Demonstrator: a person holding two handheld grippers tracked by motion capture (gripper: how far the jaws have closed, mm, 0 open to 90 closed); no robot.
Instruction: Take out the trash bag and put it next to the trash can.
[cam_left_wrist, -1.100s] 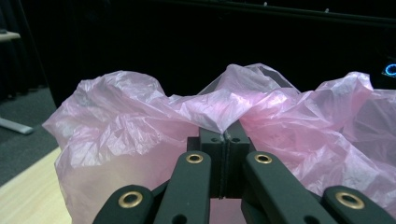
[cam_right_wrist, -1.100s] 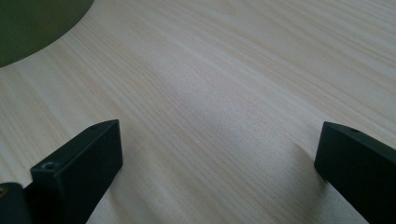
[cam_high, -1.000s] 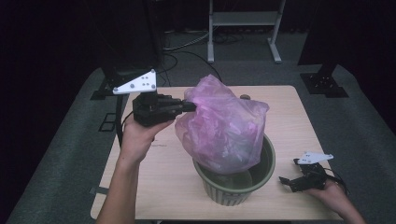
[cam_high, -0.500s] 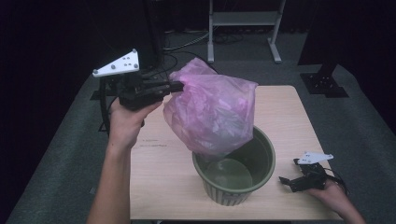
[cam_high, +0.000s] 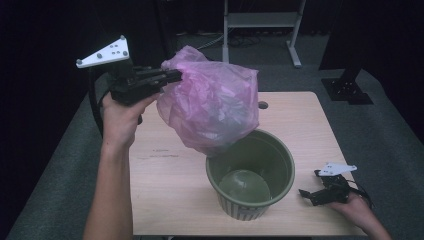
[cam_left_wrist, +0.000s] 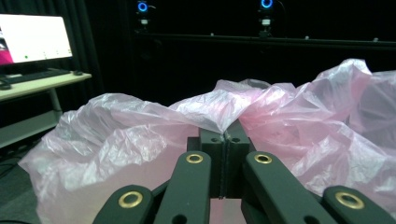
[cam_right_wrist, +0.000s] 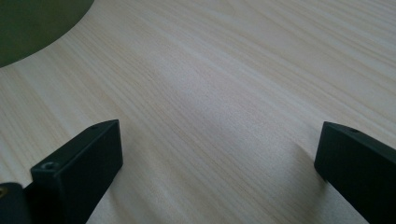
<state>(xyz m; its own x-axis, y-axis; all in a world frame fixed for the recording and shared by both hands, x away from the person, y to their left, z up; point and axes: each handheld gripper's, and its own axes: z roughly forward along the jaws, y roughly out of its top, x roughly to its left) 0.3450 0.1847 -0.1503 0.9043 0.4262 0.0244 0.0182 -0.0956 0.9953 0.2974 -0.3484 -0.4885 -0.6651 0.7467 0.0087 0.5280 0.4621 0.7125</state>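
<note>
A crumpled pink plastic bag (cam_high: 212, 107) hangs in the air above and left of a green ribbed bin (cam_high: 250, 172), its lower end just over the bin's rim. My left gripper (cam_high: 175, 76) is shut on the bag's top edge, held level and high over the table's left side. In the left gripper view the jaws meet with the pink film (cam_left_wrist: 140, 140) pinched between them at the left gripper's tips (cam_left_wrist: 225, 135). My right gripper (cam_high: 306, 196) rests low on the wooden table (cam_high: 165, 175) to the right of the bin. Its jaws stand wide apart over bare wood at the right gripper's opening (cam_right_wrist: 219, 149).
The bin's green wall (cam_right_wrist: 32, 25) fills the upper left corner of the right gripper view. A small round hole (cam_high: 263, 105) sits in the table near its far edge. A metal stand (cam_high: 260, 25) and a black base (cam_high: 347, 90) stand on the floor beyond.
My left gripper has lifted the bag up and to the left, out of the bin. The bin's inside now shows. The right gripper has stayed where it was.
</note>
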